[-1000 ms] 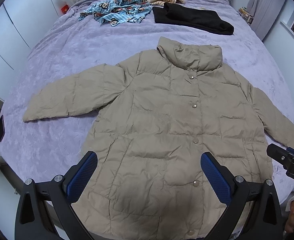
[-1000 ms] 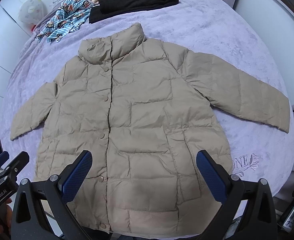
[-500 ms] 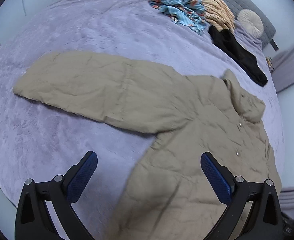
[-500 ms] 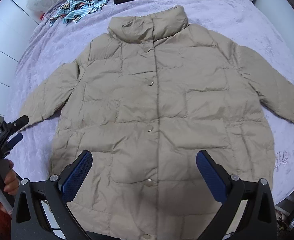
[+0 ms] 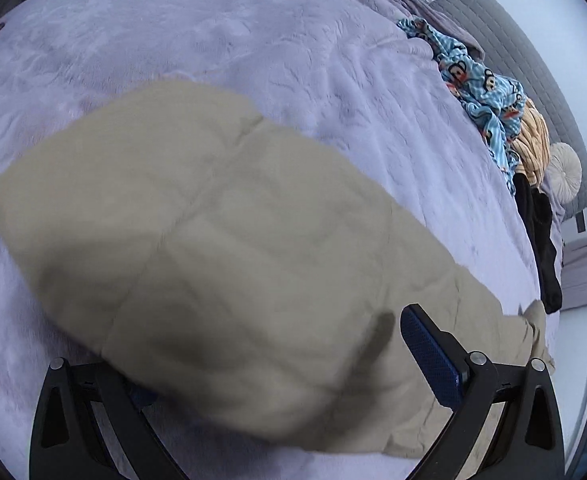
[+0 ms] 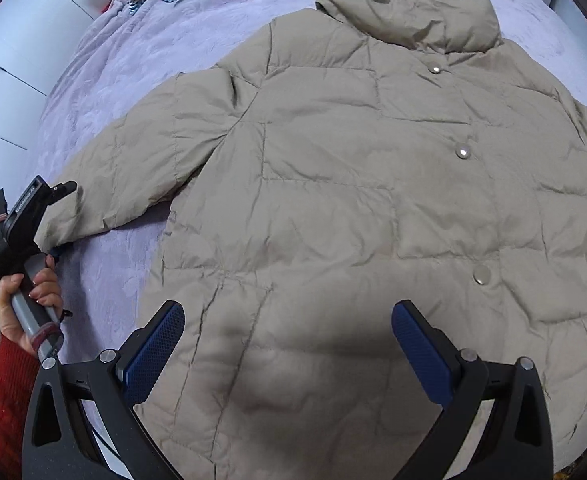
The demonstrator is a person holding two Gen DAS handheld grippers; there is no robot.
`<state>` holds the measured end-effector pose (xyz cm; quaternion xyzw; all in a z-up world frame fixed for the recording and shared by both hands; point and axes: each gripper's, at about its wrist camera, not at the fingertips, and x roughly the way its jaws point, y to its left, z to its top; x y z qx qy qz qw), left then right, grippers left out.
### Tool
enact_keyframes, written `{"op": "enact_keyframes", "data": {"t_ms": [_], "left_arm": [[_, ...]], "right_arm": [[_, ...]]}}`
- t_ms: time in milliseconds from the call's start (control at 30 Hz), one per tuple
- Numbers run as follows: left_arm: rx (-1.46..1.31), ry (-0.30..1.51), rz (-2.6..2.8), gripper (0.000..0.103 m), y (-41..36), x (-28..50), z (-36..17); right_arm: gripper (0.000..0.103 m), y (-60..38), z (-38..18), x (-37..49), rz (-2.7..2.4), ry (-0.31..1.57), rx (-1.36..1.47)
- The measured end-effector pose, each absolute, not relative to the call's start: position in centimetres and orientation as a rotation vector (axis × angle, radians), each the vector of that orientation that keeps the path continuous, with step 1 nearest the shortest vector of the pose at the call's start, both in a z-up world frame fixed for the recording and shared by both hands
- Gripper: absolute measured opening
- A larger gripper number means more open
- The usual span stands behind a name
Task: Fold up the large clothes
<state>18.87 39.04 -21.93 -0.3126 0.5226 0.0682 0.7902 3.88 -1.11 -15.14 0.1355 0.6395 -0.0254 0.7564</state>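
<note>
Bed point(image 6: 105, 60): covered by a lilac plush blanket with a short, crushed nap; it carries every garment in view.
Jacket point(image 6: 353, 208): beige quilted puffer, matte shell stitched into soft rectangular panels; lies flat on the bed, front side up, snapped shut. Long axis runs from the hem at the near bed edge to the stand-up collar point(image 6: 413, 16) at the far end.
Sleeve point(image 5: 197, 232): padded tube spread sideways off the jacket body across the blanket, cuff end toward the bed edge; blurred in the left wrist view.
Other clothes: a blue cartoon-print garment point(image 5: 477, 92), a cream ribbed piece point(image 5: 533, 144) and a black garment point(image 5: 541, 240) lie in a row near the grey padded headboard point(image 5: 533, 60), well apart from the jacket hem.
Cushion point(image 5: 564, 170): round, pale, pleated; rests against the headboard.
Left claw point(image 5: 277, 364): jaws spread wide on either side of the sleeve near the cuff. One blue pad point(image 5: 429, 356) shows beside the fabric; the other is hidden under it. No grip established.
Right claw point(image 6: 289, 352): jaws wide apart, hovering above the lower front panel of the jacket; holds nothing.
Hand point(image 6: 25, 300): wrapped around the grey handle of the left claw at the bed edge; red knitted cuff at the wrist.
Snaps point(image 6: 462, 152): round metal studs in a line along the closed front placket.
</note>
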Motion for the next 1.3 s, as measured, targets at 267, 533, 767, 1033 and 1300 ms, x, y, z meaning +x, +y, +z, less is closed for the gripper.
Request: {"op": "enact_keyframes", "data": {"t_ms": [267, 533, 767, 1033, 1300], "left_arm": [[-0.658, 1.082, 0.127, 0.01, 39.6, 23.0, -20.1], [-0.318, 0.846, -0.06, 0.01, 34.4, 22.0, -8.2], [-0.242, 0.802, -0.293, 0.01, 25.5, 22.0, -3.2], [-0.175, 0.822, -0.549, 0.01, 8.4, 19.3, -1.2], [0.126, 0.999, -0.681, 0.01, -11.6, 14.8, -9.3]], "right_arm": [[0.103, -1.3, -16.0, 9.0, -0.059, 1.285, 0.349], [0.024, 0.0, -19.0, 14.2, 0.07, 1.193, 0.613], [0.022, 4.5, -24.7, 16.3, 0.169, 1.292, 0.651], [0.022, -2.1, -20.8, 12.4, 0.214, 1.246, 0.68], [0.022, -19.6, -16.6, 3.4, -0.142, 1.184, 0.613]]}}
